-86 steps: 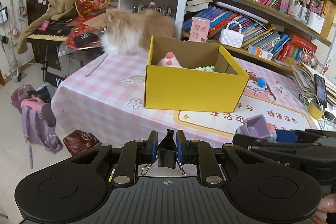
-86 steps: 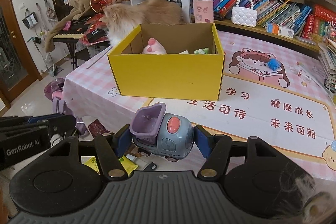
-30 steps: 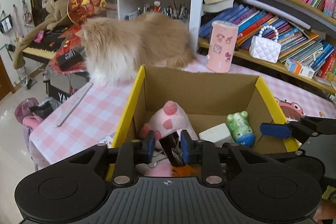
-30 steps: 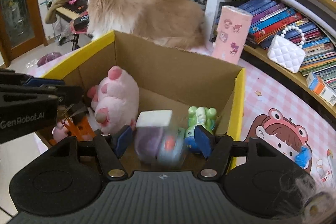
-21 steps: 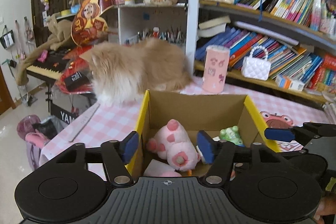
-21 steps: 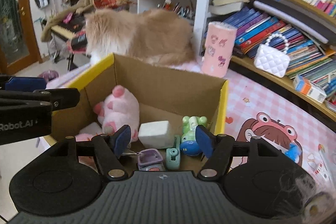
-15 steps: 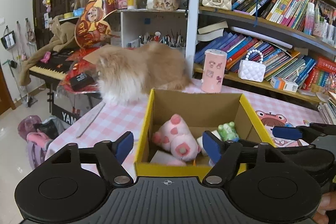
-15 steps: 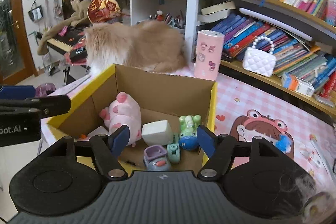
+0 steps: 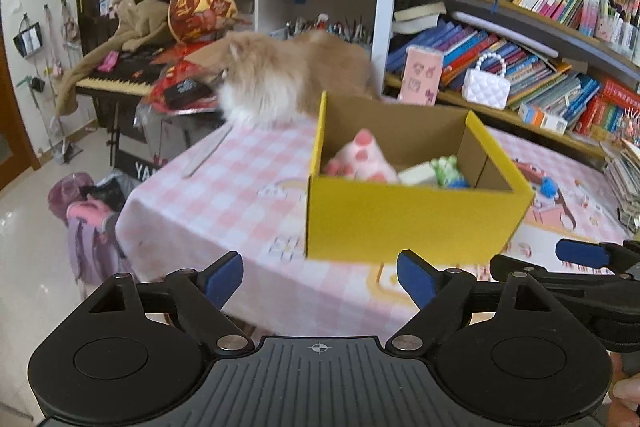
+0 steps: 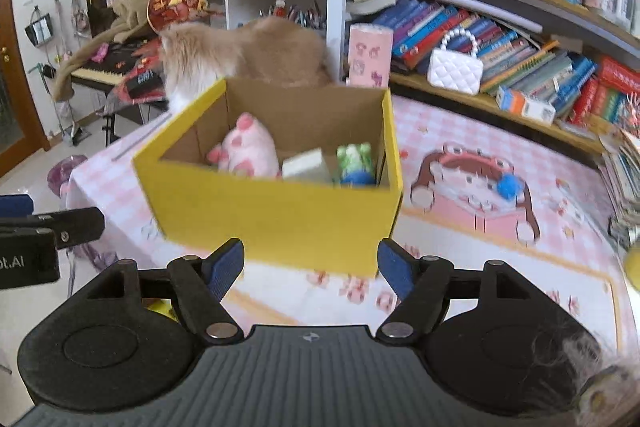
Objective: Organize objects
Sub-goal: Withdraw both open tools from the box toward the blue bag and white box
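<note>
A yellow cardboard box (image 9: 408,223) (image 10: 280,215) stands on the pink checked table (image 9: 240,195). Inside lie a pink plush pig (image 9: 360,159) (image 10: 250,149), a white block (image 9: 416,173) (image 10: 306,163) and a green frog toy (image 9: 448,171) (image 10: 356,161). My left gripper (image 9: 320,277) is open and empty, in front of the box near the table's edge. My right gripper (image 10: 311,267) is open and empty, also in front of the box. The right gripper also shows at the right of the left wrist view (image 9: 584,255).
A fluffy tan cat (image 9: 288,79) (image 10: 240,55) sits on the table behind the box. A pink canister (image 10: 370,57) and white purse (image 10: 454,67) stand by the bookshelf (image 10: 520,7). A small blue ball (image 10: 508,185) lies on the mat. A keyboard (image 9: 120,79) stands at the left.
Both grippers have opened and let their objects fall into the box, then pulled back and away from it. The box now appears farther off.
</note>
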Demonstrator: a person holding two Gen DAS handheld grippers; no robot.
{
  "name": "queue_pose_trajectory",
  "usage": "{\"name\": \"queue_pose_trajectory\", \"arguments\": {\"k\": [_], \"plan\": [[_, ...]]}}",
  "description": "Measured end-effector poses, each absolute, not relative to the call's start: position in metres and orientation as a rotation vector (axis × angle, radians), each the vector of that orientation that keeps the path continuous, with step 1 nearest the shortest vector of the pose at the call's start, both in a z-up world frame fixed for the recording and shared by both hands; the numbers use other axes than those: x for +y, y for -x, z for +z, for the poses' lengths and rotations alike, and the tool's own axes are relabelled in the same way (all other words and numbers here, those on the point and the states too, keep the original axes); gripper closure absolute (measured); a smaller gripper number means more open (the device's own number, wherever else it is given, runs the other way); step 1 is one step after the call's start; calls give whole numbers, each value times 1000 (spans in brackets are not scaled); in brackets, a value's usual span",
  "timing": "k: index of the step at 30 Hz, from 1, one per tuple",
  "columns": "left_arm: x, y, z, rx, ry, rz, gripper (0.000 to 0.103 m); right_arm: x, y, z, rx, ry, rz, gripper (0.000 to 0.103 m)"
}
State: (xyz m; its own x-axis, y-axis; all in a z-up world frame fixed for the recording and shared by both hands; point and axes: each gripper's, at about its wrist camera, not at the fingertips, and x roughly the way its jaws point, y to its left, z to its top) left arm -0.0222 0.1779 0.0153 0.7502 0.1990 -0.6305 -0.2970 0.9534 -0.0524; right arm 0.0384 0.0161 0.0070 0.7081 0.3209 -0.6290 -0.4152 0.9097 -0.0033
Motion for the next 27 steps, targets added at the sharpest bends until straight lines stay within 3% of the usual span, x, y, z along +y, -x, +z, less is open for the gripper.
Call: {"name": "queue_pose_trajectory", "arguments": {"k": [13, 27], "plan": [[167, 70, -5, 741, 145, 232, 15, 5, 22, -17, 753, 141, 377, 30], [123, 60, -13, 767, 67, 44, 15, -42, 47, -22, 791, 73, 231, 29]]}}
